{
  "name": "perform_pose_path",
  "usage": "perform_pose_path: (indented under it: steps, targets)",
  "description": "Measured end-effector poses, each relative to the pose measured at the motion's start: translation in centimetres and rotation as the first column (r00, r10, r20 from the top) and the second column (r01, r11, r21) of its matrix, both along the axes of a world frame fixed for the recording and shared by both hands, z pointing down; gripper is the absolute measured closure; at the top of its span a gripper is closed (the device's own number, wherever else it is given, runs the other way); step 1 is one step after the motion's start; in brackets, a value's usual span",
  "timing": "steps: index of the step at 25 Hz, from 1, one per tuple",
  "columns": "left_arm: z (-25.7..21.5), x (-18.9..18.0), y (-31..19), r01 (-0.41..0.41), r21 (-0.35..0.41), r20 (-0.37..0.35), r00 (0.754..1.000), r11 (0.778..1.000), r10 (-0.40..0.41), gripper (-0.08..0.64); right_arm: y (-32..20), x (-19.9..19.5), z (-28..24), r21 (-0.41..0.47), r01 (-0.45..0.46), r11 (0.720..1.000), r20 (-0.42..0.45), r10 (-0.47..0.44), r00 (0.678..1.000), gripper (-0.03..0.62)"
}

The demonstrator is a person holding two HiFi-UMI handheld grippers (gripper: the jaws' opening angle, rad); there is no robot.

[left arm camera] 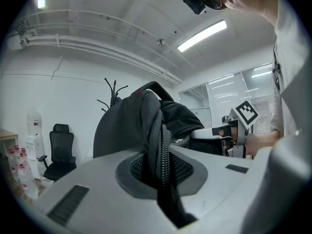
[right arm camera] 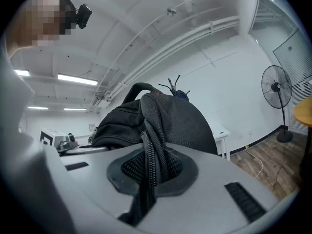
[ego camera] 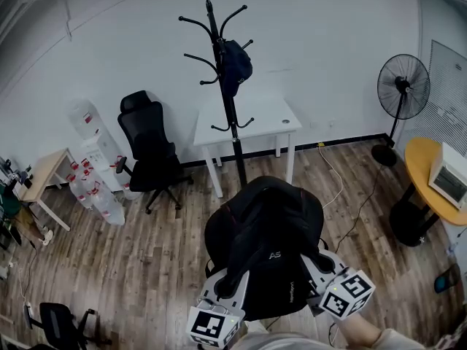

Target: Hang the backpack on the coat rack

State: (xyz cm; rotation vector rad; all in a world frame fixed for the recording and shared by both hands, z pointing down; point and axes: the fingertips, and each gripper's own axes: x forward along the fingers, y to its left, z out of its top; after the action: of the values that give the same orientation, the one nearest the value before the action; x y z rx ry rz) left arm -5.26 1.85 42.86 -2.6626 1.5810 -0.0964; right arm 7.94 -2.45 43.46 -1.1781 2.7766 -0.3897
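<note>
wood floor [ego camera: 146, 254], white wall [ego camera: 328, 35], white table [ego camera: 263, 126], black chair [ego camera: 149, 152], fan [ego camera: 403, 86]

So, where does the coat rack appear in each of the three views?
Head view: coat rack at top centre, beyond the backpack.
Left gripper view: its hooks peek over the backpack, left of centre.
Right gripper view: hooks just above the backpack, centre.
Shared landmark: the black backpack, in every view.

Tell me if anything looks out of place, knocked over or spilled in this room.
Nothing is spilled or toppled, and the coat rack stands upright. The only thing that stands out is a loose cable snaking across the wooden floor right of the white table, where it might catch a foot.
</note>
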Motion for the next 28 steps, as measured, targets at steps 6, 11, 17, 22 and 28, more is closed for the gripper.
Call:
perform_pose_path:
  steps: [6, 11, 17, 22, 28]
  targets:
    - [-0.8, -3.4, -5.1, -0.023, 0.015, -0.002, 1.0, 1.0, 0.023, 0.529, -5.0, -3.4, -0.9, 0.016, -0.023, 1.0, -0.01, 0.023, 1.0, 0.563]
    - [-1.8, -6.3, -8.7, -0.046, 0.043, 0.008, 0.999, 0.998, 0.045, 0.529, -8.6, -6.3, -1.7, 0.023, -0.027, 0.999, -0.006, 0.027, 1.0, 0.563]
    - [-3.1, -9.0, -12.0, -0.063, 0.053, 0.013, 0.998, 0.997, 0.063, 0.529, -12.0, -9.2, -2.8, 0.039, -0.037, 0.999, -0.003, 0.038, 0.999, 0.563]
    - [-4.3, -10.2, -13.9, -0.058, 0.052, 0.023, 0.998, 0.997, 0.057, 0.529, -13.9, -10.5, -3.8, 0.045, -0.037, 0.998, 0.0, 0.037, 0.999, 0.563]
    - [-4.7, -10.9, -16.4, -0.05, 0.053, 0.033, 0.998, 0.997, 0.049, 0.529, -16.5, -11.2, -4.2, 0.049, -0.031, 0.998, 0.001, 0.031, 1.0, 0.563]
